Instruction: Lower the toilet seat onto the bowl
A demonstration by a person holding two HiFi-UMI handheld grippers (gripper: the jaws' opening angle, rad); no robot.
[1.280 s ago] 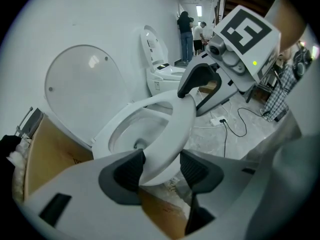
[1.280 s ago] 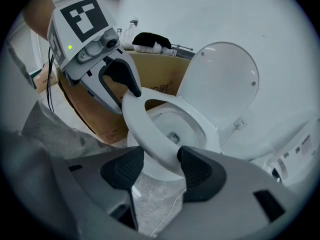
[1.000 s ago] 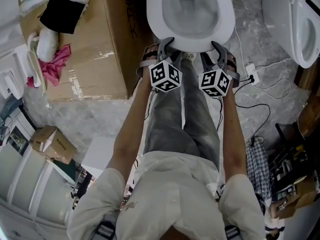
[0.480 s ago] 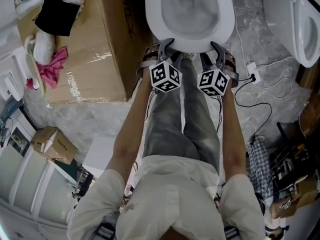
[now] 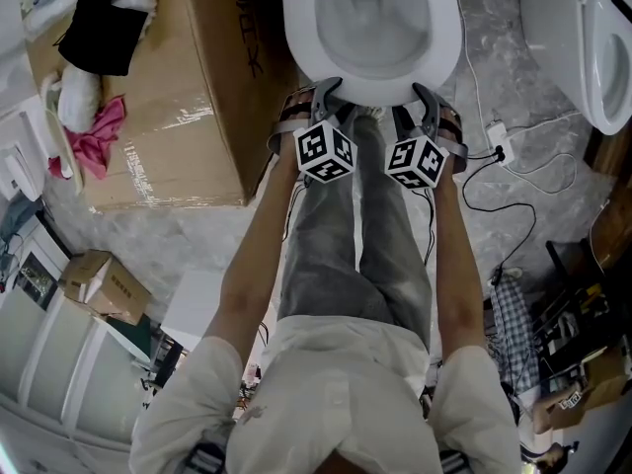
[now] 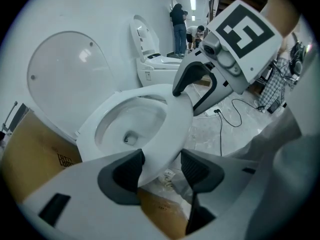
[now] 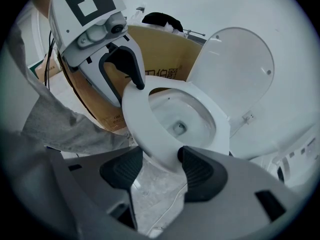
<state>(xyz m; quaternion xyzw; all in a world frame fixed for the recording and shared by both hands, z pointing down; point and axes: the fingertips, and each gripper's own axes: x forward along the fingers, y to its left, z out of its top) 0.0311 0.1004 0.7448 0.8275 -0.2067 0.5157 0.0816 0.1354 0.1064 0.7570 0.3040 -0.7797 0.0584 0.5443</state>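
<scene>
At the near edge of the toilet, you are holding the toilet seat (image 5: 299, 38) with both grippers. Your left gripper (image 5: 324, 95) is clamping the front rim on its left side. In the left gripper view its pads (image 6: 125, 171) are sitting on the two faces of the white ring. Your right gripper (image 5: 427, 97) is gripping the right side of the same rim, with the seat pinched between its jaws. Both are pointing steeply down, side by side, just beyond your legs (image 5: 355, 225). The seat is lying low over the bowl (image 5: 370, 18), nearly flat; whether it is touching the bowl's rim I cannot tell. The lid (image 7: 235, 69) is standing upright at the far side. A cardboard box (image 5: 188, 97) is standing just left of the toilet. A second toilet (image 5: 583, 38) is standing at the far right, and a white power adapter (image 5: 494, 137) is lying on the floor between the two.
</scene>
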